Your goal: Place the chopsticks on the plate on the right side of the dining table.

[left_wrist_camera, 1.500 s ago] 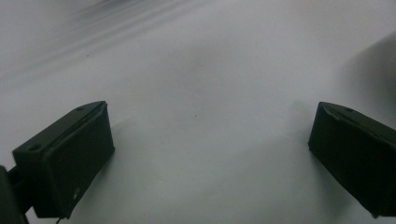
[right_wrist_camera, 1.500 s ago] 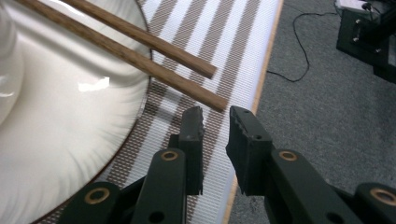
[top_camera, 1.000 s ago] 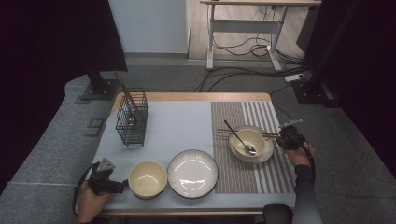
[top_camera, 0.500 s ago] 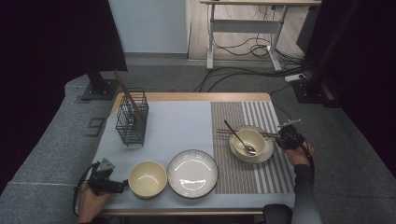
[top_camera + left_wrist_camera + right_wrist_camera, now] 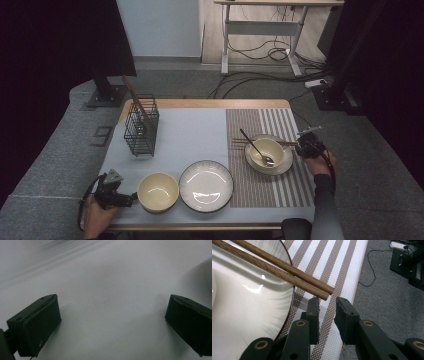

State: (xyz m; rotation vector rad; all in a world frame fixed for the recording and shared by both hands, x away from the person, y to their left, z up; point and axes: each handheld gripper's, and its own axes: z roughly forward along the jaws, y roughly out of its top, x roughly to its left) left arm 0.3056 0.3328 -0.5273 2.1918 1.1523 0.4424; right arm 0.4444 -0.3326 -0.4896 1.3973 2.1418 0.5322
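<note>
Two wooden chopsticks (image 5: 287, 267) lie across the white plate (image 5: 249, 315) that carries a cream bowl (image 5: 265, 152) and a spoon (image 5: 256, 148). My right gripper (image 5: 327, 305) sits just behind the chopsticks' ends on the striped placemat (image 5: 337, 265). Its jaws stand a narrow gap apart with nothing between them. In the high view the right gripper (image 5: 301, 148) is at the plate's right edge. My left gripper (image 5: 125, 199) rests at the front left, beside an empty cream bowl (image 5: 158, 191). The left gripper (image 5: 112, 315) is wide open over the pale mat, holding nothing.
A large grey-rimmed plate (image 5: 206, 185) lies front centre. A black wire basket (image 5: 141, 127) with a wooden stick (image 5: 134, 97) in it stands at the back left. The table's right edge (image 5: 354, 297) is close beside the right gripper, with grey floor beyond.
</note>
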